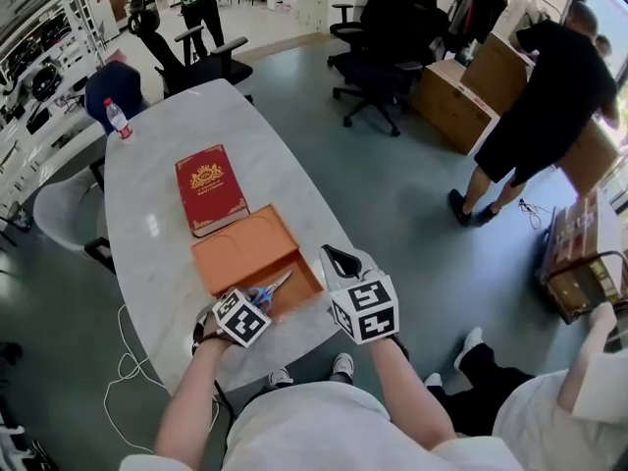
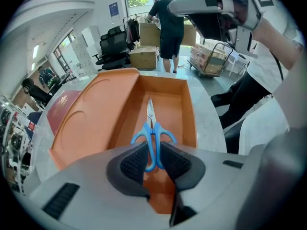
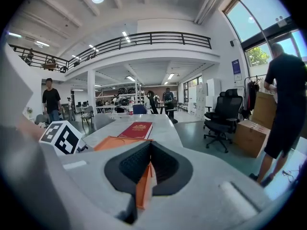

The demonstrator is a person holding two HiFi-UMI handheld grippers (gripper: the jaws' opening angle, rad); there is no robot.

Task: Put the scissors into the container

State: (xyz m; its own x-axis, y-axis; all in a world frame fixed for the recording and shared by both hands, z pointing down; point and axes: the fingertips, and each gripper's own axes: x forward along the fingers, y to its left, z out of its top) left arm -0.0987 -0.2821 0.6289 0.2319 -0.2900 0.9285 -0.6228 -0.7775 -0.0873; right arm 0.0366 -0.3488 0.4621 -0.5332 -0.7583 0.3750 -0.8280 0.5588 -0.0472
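Observation:
Blue-handled scissors [image 2: 151, 123] lie inside the deep half of an orange container [image 2: 188, 110], blades pointing away from me. My left gripper [image 2: 153, 151] is shut on the scissors' handle loops, low over the container's near end. In the head view the scissors [image 1: 272, 289] show just ahead of the left gripper [image 1: 251, 309]. My right gripper [image 1: 335, 261] sits at the container's [image 1: 235, 248] right near corner. It is shut on the thin orange container wall [image 3: 143, 188], which stands edge-on between the pads. The container's flat half lies open to the left.
A red book [image 1: 209, 188] lies beyond the container on the white marble table [image 1: 162, 165], and a water bottle [image 1: 117, 118] stands at the far end. Office chairs [image 1: 388, 42] stand around. A person [image 1: 545, 106] handles cardboard boxes at the right.

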